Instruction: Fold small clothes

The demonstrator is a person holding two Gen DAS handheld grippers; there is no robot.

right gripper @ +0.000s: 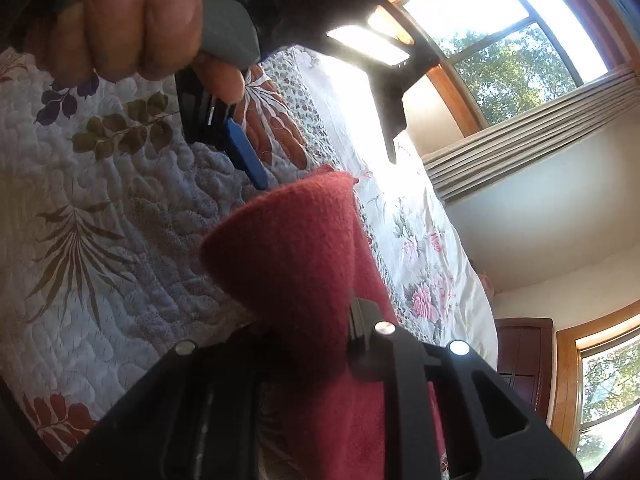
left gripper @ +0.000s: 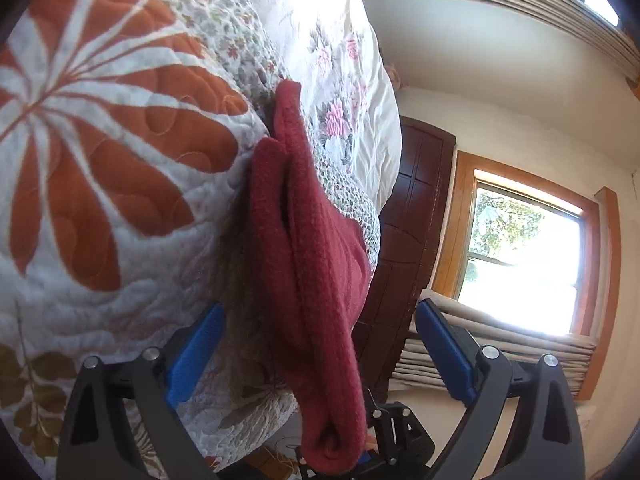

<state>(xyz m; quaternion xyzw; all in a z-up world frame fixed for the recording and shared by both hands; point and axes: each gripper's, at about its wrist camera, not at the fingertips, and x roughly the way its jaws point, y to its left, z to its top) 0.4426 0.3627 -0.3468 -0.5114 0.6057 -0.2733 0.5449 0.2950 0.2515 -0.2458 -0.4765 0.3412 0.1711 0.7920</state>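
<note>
Red cloth (left gripper: 308, 240), fleecy and doubled into folds, draped over the quilt (left gripper: 100, 140) at the bed's edge, one end trailing down off it. Left gripper (left gripper: 318, 356) spread wide, blue pads (left gripper: 196, 352) well apart on either side of the cloth, neither pad touching it; seen again from the right wrist, above the cloth, gripped by a hand (right gripper: 132, 28) around a grey handle, one blue pad just beside the cloth's upper edge. Right gripper (right gripper: 308, 344) clamped on the cloth's near end, red fabric bunched up between the black fingers and rising from them in a cone; gripper tips themselves hidden by the fabric. Beyond the cloth, farther along the bed, a white floral sheet (left gripper: 352, 80) with pink blooms. Behind the cloth, away from the quilt, a dark wooden door (left gripper: 412, 216), then a wood-framed window (left gripper: 524, 260) with a folded blind (left gripper: 496, 356) at its sill.
</note>
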